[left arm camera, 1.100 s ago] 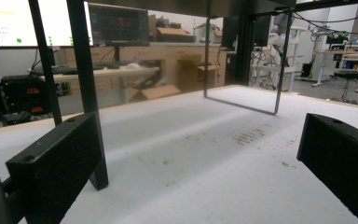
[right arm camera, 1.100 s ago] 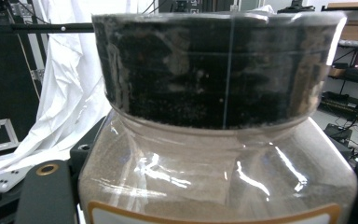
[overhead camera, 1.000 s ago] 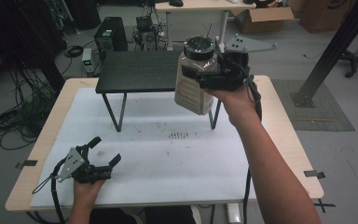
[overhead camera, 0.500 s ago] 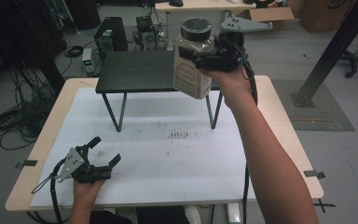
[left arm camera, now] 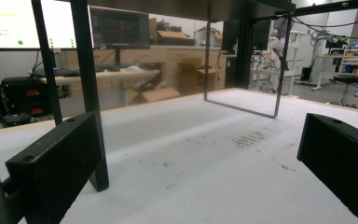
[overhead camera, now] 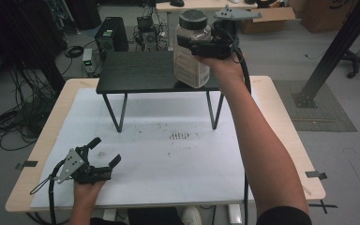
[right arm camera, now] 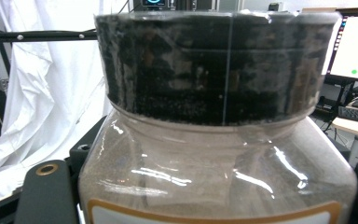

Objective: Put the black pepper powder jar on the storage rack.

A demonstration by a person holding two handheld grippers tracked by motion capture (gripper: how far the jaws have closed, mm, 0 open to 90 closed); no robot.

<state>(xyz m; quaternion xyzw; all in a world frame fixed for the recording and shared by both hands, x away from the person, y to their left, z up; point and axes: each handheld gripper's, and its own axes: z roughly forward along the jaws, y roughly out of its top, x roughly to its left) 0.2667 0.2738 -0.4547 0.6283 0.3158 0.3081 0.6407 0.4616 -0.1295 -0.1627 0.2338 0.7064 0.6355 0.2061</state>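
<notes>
The left gripper rested idle near the tabletop's near left corner, fingers spread and empty. Farther off, the right gripper pinched the jar below its black lid, lifted above the black stand's right end, seemingly for placement.

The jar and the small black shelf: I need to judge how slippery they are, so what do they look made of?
The jar looks like clear glossy plastic, given its bright highlights; its lid is dark under shiny shrink film. The small black shelf looks like matt wood-grain board, possibly laminate, on thin dark metal legs.
</notes>
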